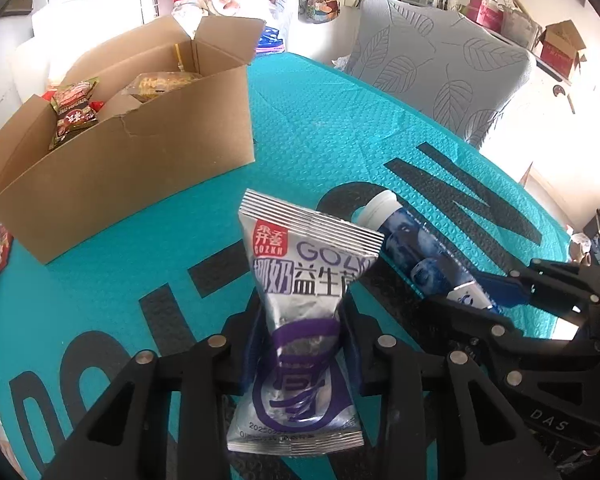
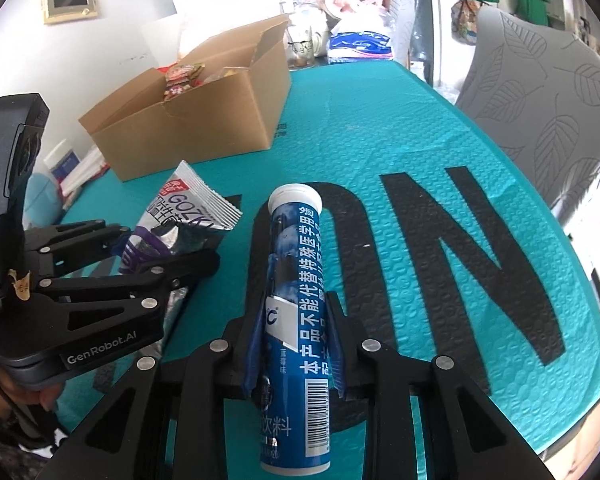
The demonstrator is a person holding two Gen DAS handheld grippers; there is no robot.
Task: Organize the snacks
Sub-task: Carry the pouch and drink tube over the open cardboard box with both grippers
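While both items are already pinched, the step in hand looks like carrying them across to the cardboard box. The left hand-held gripper is clamped on the waist of a silver and purple snack packet, which crumples between the pads and stands raised off the teal surface. The right hand-held gripper squeezes the lower part of a blue tube with a white cap, its capped end pointing away over the surface. To do this well, I would lift each clear before moving, keep the two hands apart so the linkages do not clash, and clear the box's near wall and raised flaps. The packet may slip, being soft foil. The box sits open at the far left and holds a red and green snack pack and a yellowish packet behind it, with room left inside.
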